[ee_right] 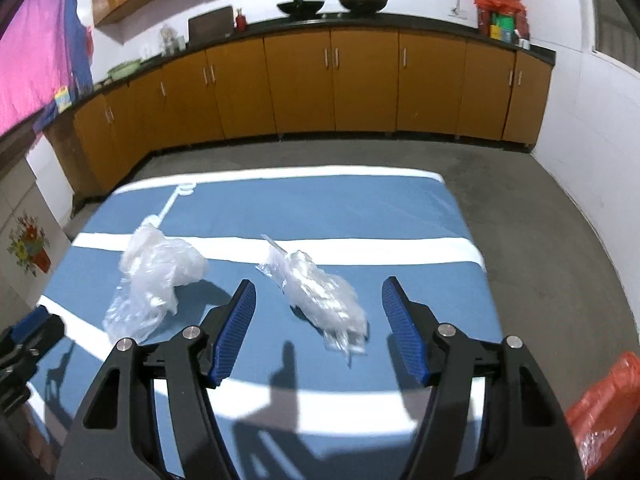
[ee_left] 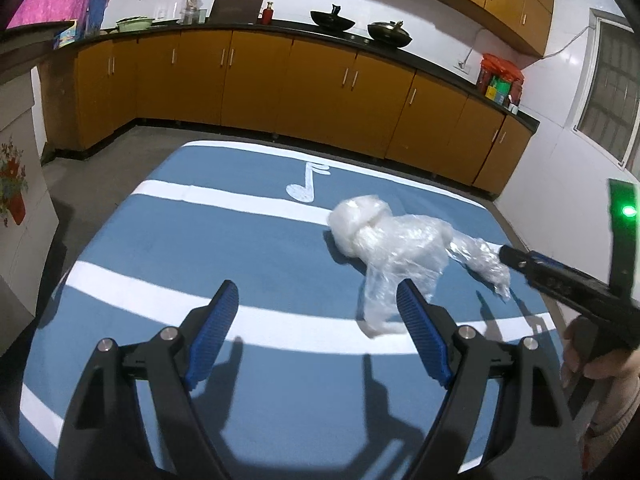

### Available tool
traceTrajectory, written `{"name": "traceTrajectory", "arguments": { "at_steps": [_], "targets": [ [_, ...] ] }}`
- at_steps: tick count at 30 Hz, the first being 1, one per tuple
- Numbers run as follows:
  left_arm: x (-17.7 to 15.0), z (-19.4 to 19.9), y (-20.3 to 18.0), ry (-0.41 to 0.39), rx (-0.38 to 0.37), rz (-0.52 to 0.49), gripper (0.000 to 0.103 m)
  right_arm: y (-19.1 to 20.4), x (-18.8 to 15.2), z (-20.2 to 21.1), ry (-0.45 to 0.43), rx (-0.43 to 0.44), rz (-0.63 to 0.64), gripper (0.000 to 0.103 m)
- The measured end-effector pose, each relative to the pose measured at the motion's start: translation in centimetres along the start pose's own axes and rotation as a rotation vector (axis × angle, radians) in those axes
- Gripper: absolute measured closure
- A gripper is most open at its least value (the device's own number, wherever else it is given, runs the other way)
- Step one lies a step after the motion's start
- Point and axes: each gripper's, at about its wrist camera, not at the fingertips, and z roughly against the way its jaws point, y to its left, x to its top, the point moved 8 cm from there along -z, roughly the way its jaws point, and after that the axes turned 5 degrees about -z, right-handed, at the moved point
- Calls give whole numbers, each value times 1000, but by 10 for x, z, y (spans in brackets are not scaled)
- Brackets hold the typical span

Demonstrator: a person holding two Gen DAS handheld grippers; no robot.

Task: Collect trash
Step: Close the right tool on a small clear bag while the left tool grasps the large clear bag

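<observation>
Two pieces of crumpled clear plastic lie on a blue mat with white stripes (ee_left: 240, 240). The larger piece (ee_left: 384, 240) (ee_right: 156, 276) is ahead and to the right of my left gripper (ee_left: 316, 286), whose right finger (ee_left: 420, 328) overlaps its lower tail. That gripper is open and holds nothing. The smaller piece (ee_right: 320, 300) (ee_left: 480, 262) sits just ahead of my right gripper (ee_right: 319, 282), in line with the gap between its open jaws. The pads do not press on it. In the left wrist view the right gripper (ee_left: 508, 256) comes in from the right, its tip at the small piece's end.
Orange cabinets (ee_left: 320, 92) under a black counter with pans run along the far wall. Grey floor surrounds the mat (ee_right: 280, 216). An orange-red plastic bag (ee_right: 600, 400) lies on the floor at the right. A white cabinet with a flower print (ee_left: 16, 184) stands left. A hand (ee_left: 600, 360) holds the right gripper.
</observation>
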Motion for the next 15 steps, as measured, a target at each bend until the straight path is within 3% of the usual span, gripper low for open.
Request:
{"name": "traceTrajectory", "arguments": {
  "at_steps": [6, 8, 15],
  "targets": [
    [7, -7, -2, -5, -6, -25, 22, -1, -7, -20, 59, -23, 48, 47],
    [10, -10, -7, -7, -13, -29, 20, 0, -11, -22, 76, -21, 58, 58],
    [20, -29, -37, 6, -54, -48, 14, -8, -23, -12, 90, -16, 69, 78]
  ]
}}
